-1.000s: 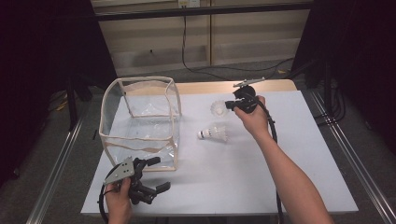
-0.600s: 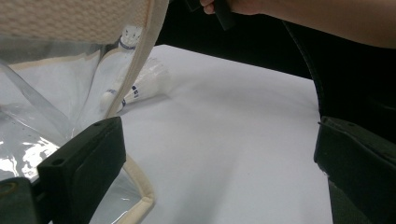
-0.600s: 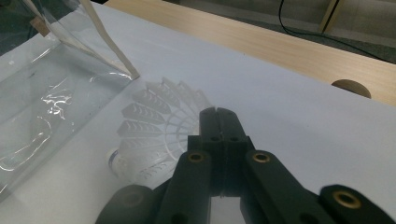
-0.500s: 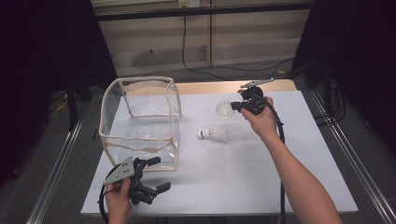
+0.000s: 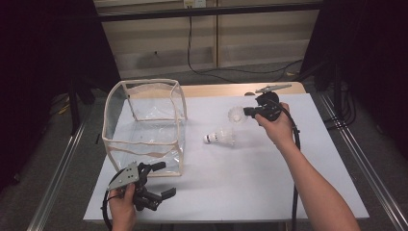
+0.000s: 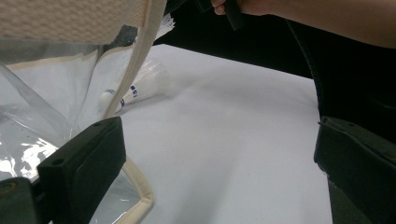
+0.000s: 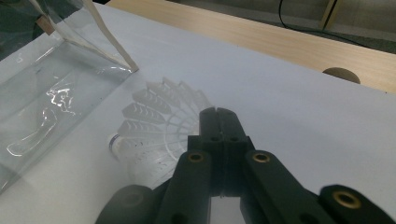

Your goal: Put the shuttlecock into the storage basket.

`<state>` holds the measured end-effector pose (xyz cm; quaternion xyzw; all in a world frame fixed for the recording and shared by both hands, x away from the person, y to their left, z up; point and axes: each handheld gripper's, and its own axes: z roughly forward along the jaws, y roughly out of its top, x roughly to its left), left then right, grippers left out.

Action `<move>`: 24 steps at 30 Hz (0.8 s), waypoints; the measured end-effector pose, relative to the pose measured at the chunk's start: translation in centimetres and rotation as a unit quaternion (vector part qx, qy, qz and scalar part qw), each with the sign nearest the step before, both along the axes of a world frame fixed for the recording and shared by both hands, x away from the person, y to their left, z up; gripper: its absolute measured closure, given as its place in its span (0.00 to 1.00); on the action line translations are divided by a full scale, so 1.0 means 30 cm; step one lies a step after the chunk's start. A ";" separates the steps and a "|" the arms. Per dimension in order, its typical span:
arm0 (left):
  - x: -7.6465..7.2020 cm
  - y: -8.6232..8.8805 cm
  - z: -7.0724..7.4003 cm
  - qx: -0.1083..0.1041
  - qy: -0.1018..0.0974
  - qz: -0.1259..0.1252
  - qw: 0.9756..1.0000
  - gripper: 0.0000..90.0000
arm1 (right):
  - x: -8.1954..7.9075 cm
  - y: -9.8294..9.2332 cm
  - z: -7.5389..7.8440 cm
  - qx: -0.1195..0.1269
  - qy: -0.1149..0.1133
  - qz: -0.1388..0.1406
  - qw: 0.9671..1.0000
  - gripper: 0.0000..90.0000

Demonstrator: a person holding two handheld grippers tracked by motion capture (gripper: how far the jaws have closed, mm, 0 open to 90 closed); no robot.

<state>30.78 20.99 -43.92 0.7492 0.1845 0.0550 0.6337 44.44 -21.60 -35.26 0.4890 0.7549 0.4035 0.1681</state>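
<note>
My right claw (image 5: 246,112), jaws shut and gripping nothing, touches one shuttlecock (image 5: 236,115); another shuttlecock (image 5: 220,136) lies on the surface (image 5: 250,173). Neither is inside the clear bag (image 5: 144,126) yet. Left claw (image 5: 161,179) waits open.

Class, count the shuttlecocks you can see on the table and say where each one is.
2. One shuttlecock lies on its side mid-table, right of the clear bag; the other shuttlecock sits farther back, at the right gripper tips.
</note>
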 end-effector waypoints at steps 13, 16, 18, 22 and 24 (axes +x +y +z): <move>0.000 -0.002 0.001 0.003 -0.002 -0.002 1.000 0.03 | -0.039 -0.032 -0.015 0.006 0.005 0.005 1.000 1.00; 0.000 -0.002 0.001 0.002 -0.003 -0.002 1.000 0.03 | -0.048 -0.037 -0.024 0.010 0.007 0.007 1.000 1.00; 0.000 -0.002 0.001 0.003 -0.002 -0.002 1.000 0.03 | -0.052 -0.040 -0.029 0.012 0.007 0.006 1.000 1.00; 0.000 -0.004 0.002 0.001 -0.003 -0.001 1.000 0.03 | -0.060 -0.053 -0.040 0.017 0.012 0.005 1.000 1.00; -0.001 -0.004 0.002 0.001 -0.002 -0.002 1.000 0.03 | -0.063 -0.062 -0.046 0.019 0.012 0.004 1.000 1.00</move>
